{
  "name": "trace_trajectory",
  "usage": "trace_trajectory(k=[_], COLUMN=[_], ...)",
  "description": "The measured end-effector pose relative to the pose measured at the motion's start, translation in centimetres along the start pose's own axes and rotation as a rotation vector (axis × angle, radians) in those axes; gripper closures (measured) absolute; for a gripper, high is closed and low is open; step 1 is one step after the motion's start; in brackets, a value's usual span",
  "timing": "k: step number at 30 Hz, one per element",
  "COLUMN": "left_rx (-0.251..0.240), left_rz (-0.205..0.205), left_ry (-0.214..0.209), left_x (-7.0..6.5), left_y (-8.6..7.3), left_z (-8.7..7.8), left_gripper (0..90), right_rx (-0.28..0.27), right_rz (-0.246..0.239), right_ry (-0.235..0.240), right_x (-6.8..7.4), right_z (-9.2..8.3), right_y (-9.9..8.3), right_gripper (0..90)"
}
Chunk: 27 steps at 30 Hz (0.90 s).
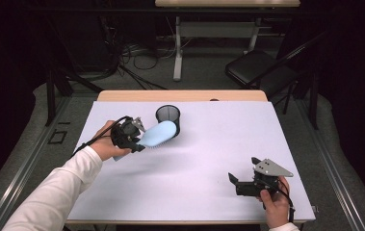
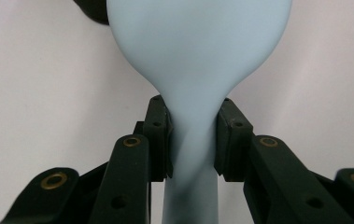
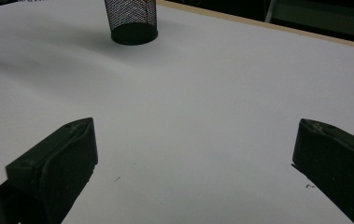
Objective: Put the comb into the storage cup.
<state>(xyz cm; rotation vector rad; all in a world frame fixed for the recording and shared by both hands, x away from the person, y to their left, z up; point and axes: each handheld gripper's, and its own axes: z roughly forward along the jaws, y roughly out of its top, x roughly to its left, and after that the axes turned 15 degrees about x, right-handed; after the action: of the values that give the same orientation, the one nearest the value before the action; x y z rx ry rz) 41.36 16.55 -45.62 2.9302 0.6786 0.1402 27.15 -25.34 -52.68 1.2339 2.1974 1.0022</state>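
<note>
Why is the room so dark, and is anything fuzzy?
High view: the white table is lit, the room behind stays dark. Left gripper view: the pale blue plastic hairbrush looks soft, too close. Right gripper view: the black mesh cup casts a faint shadow.

Pale blue hairbrush (image 1: 158, 133), black mesh cup (image 1: 168, 115), white table (image 1: 218, 144)

White table (image 1: 209, 159) w/ mesh cup (image 1: 168, 115)
</note>
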Motion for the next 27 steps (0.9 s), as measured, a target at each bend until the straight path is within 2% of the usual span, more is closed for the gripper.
trace_trajectory(k=[5, 10, 15, 19, 26, 27], left_rx=[-0.052, -0.087, -0.115, -0.154, -0.228, -0.240], left_rz=[-0.030, -0.051, -0.057, -0.080, -0.125, -0.133], left_ry=[-0.028, -0.036, -0.025, -0.031, -0.006, -0.013], left_x=[-0.1, -0.2, -0.4, -0.5, -0.9, -0.9], left_y=[0.0, -0.1, 0.0, 0.1, 0.4, 0.5], left_z=[-0.4, -0.4, -0.7, -1.1, -1.6, -1.7], left_gripper=[69.8, 69.7, 69.8, 69.8, 69.8, 69.8], right_rx=[0.001, 0.003, 0.002, 0.003, 0.001, 0.002], right_rz=[0.001, 0.004, 0.003, 0.003, 0.002, 0.001], right_ry=[0.001, 0.002, 0.001, -0.004, -0.013, -0.013], right_x=[0.0, 0.0, 0.1, 0.1, 0.1, 0.1], right_z=[0.0, 0.1, 0.1, 0.0, 0.1, 0.1], right_y=[0.0, 0.0, 0.0, 0.0, 0.0, 0.0], right_gripper=[0.0, 0.0, 0.0, 0.0, 0.0, 0.0])
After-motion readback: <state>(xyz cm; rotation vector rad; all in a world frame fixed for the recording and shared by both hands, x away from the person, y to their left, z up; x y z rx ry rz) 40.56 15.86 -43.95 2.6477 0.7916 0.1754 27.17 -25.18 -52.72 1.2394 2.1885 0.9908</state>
